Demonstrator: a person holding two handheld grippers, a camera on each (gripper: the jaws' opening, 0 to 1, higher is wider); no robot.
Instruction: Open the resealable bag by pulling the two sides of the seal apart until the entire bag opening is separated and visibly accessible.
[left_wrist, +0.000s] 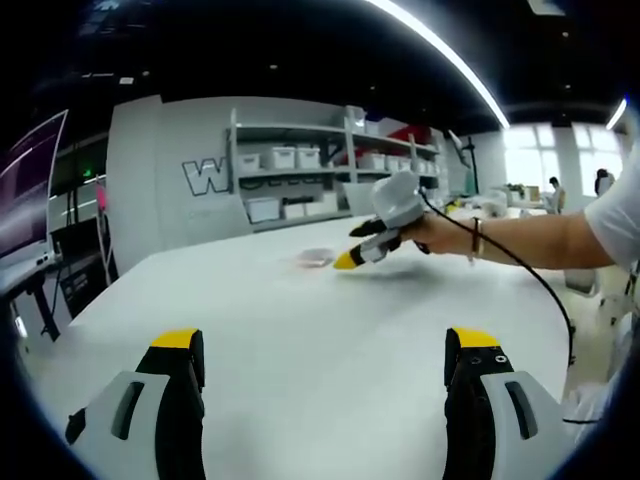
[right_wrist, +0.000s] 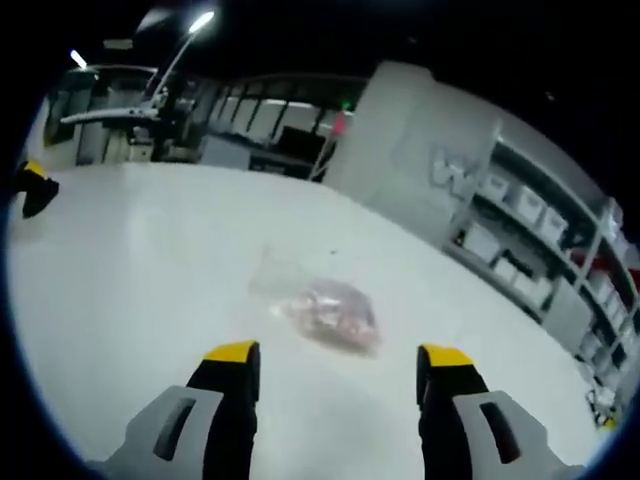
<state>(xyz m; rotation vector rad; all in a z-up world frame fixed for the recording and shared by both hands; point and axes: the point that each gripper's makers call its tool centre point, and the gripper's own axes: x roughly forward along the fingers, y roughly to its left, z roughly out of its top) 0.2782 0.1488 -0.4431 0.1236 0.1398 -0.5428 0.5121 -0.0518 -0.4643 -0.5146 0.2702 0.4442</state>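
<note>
A clear resealable bag (right_wrist: 330, 312) with reddish contents lies flat on the white table (right_wrist: 130, 270); its empty transparent end points up and left in the right gripper view. My right gripper (right_wrist: 338, 356) hovers just short of the bag, open, with nothing between its jaws. In the left gripper view the bag (left_wrist: 315, 257) is a small pinkish patch far across the table, and the right gripper (left_wrist: 352, 250), held by a person's hand (left_wrist: 440, 232), sits beside it. My left gripper (left_wrist: 325, 345) stands open over bare tabletop, well short of the bag. Its yellow tip (right_wrist: 35, 185) shows at the left edge of the right gripper view.
Shelves with white bins (left_wrist: 300, 160) line the back wall beside a large letter W (left_wrist: 205, 177). A cable (left_wrist: 545, 290) trails from the right gripper over the table's right edge. A dark screen (left_wrist: 25, 190) stands at the left, and people (left_wrist: 555, 190) stand by distant windows.
</note>
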